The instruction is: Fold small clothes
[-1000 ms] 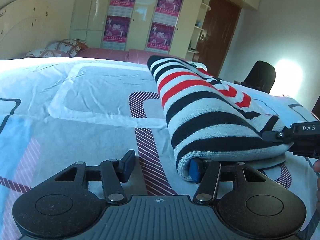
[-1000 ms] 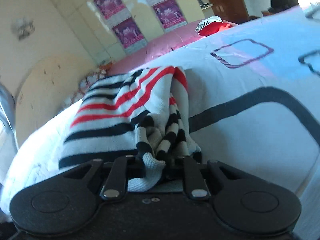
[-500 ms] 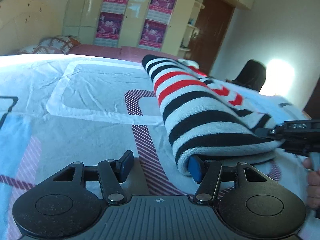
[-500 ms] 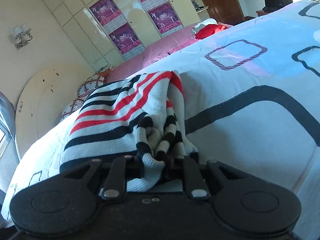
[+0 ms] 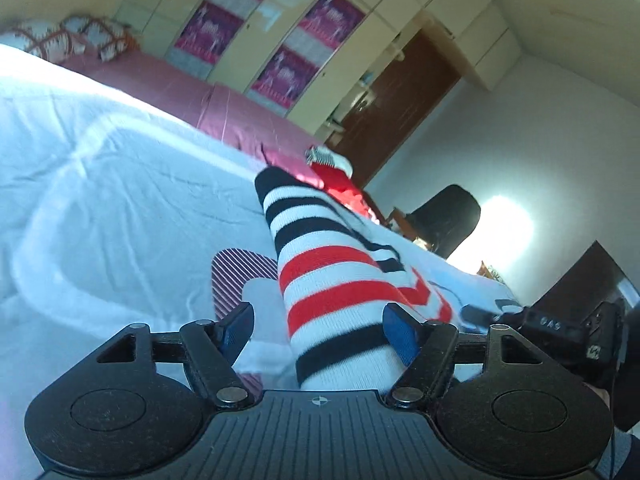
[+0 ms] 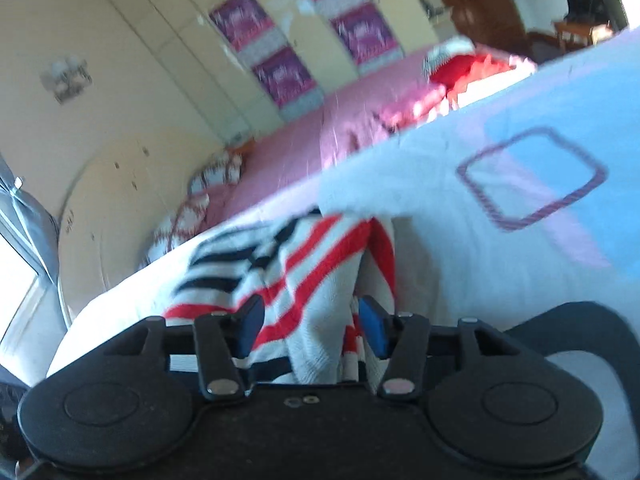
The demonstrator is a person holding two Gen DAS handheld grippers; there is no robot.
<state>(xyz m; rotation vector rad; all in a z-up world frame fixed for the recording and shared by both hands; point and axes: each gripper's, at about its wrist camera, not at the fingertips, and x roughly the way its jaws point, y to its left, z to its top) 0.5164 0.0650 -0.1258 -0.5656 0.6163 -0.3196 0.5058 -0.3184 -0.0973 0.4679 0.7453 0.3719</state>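
A folded striped knit garment (image 5: 332,280), white with black and red bands, lies on the patterned bedspread (image 5: 100,200). My left gripper (image 5: 318,330) is open, its blue pads wide apart, with the garment's near end lying between them. My right gripper (image 6: 312,326) is open too, and the garment's loose folded edges (image 6: 316,280) lie between its blue pads. The right gripper's black body also shows in the left wrist view (image 5: 568,332) at the garment's right side.
A pink bed (image 5: 168,88) with pillows (image 5: 68,36) stands behind. A red garment (image 5: 344,184) lies at the bedspread's far edge. Cream wardrobes with purple posters (image 5: 280,60), a brown door (image 5: 400,100) and a dark chair (image 5: 444,220) stand beyond.
My right gripper has opened and let go of the garment's edges. My left gripper has moved forward so the garment's end lies between its pads. Both views have tilted.
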